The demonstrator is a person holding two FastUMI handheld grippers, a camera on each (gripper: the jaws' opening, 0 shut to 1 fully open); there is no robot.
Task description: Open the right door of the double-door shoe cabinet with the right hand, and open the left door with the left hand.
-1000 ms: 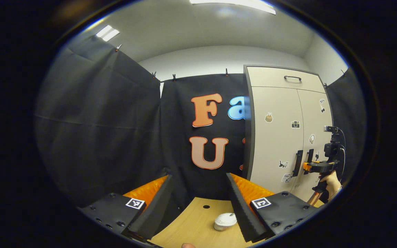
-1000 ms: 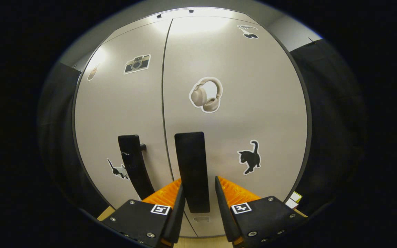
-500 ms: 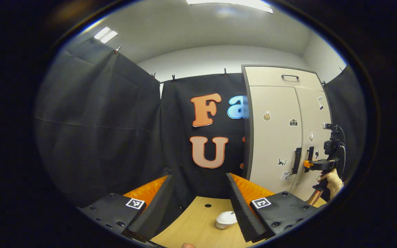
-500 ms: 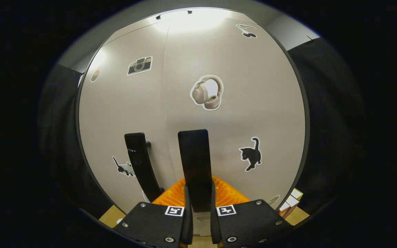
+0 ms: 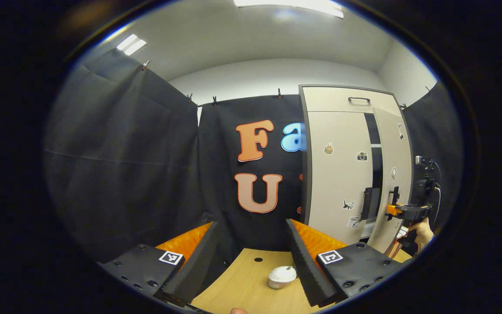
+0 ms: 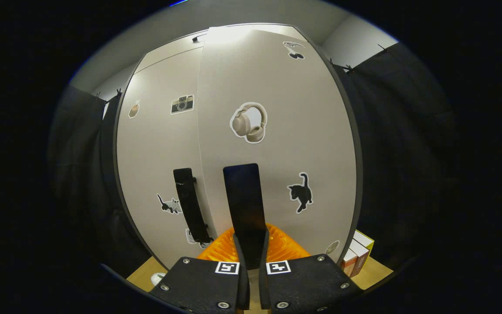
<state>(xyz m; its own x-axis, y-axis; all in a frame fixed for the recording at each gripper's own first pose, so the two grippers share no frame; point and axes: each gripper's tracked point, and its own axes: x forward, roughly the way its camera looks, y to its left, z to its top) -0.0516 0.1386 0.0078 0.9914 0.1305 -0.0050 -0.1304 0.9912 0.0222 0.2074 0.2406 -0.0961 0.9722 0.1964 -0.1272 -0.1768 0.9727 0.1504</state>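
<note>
In the left gripper view, the left gripper point(image 5: 251, 257) sits at the bottom centre with its fingers spread wide and nothing between them, above a wooden table point(image 5: 242, 288) with a small white cup point(image 5: 282, 276). It is well apart from the cabinet point(image 5: 347, 165), which stands right of centre. The left door point(image 5: 336, 174) lies flush and closed, its handle point(image 5: 366, 203) untouched. Beside it a dark gap shows where the right door point(image 5: 392, 174) has swung part-way out, with the right gripper point(image 5: 397, 210) at its handle at the far right.

In the right gripper view, the right gripper point(image 6: 251, 261) at bottom centre pinches the right handle point(image 6: 244, 200) between both fingers. To do this well, pull along the door's arc around its right-edge hinge, turning the wrist with it so the pinch does not slip, and open it fully. Then bring the left gripper to the left handle point(image 6: 190, 205).
</note>
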